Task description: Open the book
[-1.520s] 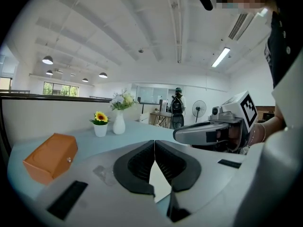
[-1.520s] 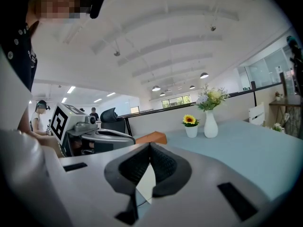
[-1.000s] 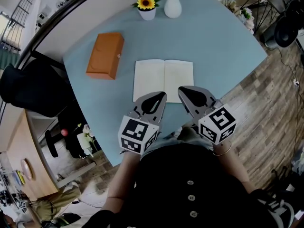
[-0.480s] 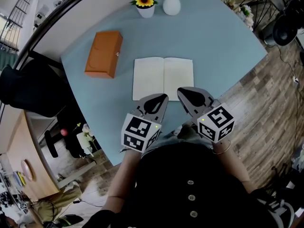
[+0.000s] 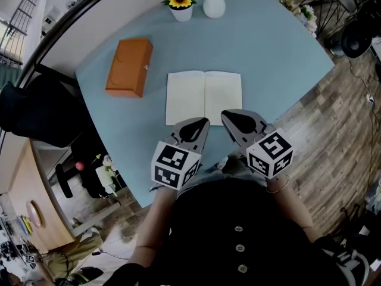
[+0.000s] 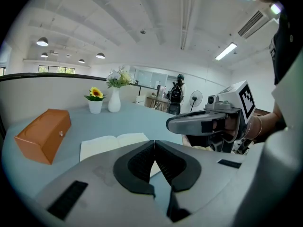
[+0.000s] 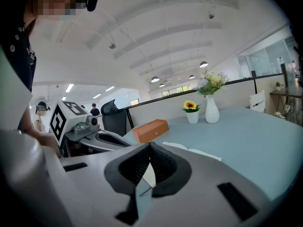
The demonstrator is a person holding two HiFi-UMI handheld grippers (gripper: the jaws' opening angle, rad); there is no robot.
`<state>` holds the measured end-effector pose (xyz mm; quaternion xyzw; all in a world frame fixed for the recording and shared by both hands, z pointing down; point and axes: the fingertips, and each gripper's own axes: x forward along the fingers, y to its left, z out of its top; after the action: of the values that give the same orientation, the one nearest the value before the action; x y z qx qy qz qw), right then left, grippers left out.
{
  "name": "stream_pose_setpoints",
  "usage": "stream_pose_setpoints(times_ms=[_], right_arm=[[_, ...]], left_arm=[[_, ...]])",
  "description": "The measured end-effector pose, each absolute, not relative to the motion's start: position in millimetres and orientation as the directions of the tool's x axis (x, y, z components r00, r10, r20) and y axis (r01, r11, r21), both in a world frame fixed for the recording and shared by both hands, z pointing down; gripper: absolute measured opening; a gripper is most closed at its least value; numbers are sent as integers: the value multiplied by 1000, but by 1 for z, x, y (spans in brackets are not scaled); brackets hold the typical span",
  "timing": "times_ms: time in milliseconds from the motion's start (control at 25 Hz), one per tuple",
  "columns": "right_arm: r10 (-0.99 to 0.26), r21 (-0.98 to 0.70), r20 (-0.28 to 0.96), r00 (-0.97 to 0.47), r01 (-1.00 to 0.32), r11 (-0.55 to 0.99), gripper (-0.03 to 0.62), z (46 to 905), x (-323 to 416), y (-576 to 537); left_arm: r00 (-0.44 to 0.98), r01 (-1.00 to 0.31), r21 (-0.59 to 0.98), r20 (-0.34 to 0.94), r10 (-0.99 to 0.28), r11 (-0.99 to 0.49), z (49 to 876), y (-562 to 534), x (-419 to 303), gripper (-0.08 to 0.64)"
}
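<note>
Shows the book (image 5: 204,97) lying open and flat on the blue surface (image 5: 280,58), both blank pages up, close to the front edge. Places the left tongs (image 5: 205,120) and the right tongs (image 5: 224,114) side by side at the book's near edge, tips apart from each other; cannot tell from above whether either tip touches the paper. Shows both pairs clenched tip to tip on nothing, the pads meeting with no page between them in either gripper view. Set against the pictures of a second before, finds next to nothing altered: the same open spread, the book in the same place, both tongs about where they hovered, the left at most a shade lower. Suggests that the opening is already done, with only a withdrawal of the tongs left, if anything. Leaves the orange box (image 5: 128,67), the potted sunflower (image 5: 181,6) and the white vase (image 5: 214,3) standing well apart from the book, toward the far side of the surface.
</note>
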<state>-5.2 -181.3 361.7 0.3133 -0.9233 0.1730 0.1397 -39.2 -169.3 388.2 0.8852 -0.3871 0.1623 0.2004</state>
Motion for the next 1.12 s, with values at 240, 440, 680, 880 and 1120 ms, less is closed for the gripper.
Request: stream_pose_setpoints(times_ms=[240,440,680,880,1120], right_arm=[[-523,-230,373,-767,-622,748,2,362,-7,-180],[-518,-234,374,-769,-619,750,2,362,-9,-178],[-518,-249,372,-770,-620,744,2,362,-8,-178],[-507,-251,375,-776,-611,751,2,363,-10,-175],[-500,-245,382,-777,-607,756,2,365,-10,-174]], left_arm=[[651,-749,239,441,-618,-618,388,-169,-38,12],[653,-747,239,441,-616,-621,389,-169,-39,12],[656,-746,246,437,-616,-619,389,-169,-39,12],[650,-751,250,443,-618,-611,393,-169,-41,12],[650,-753,262,441,-619,-604,396,-166,-39,12]])
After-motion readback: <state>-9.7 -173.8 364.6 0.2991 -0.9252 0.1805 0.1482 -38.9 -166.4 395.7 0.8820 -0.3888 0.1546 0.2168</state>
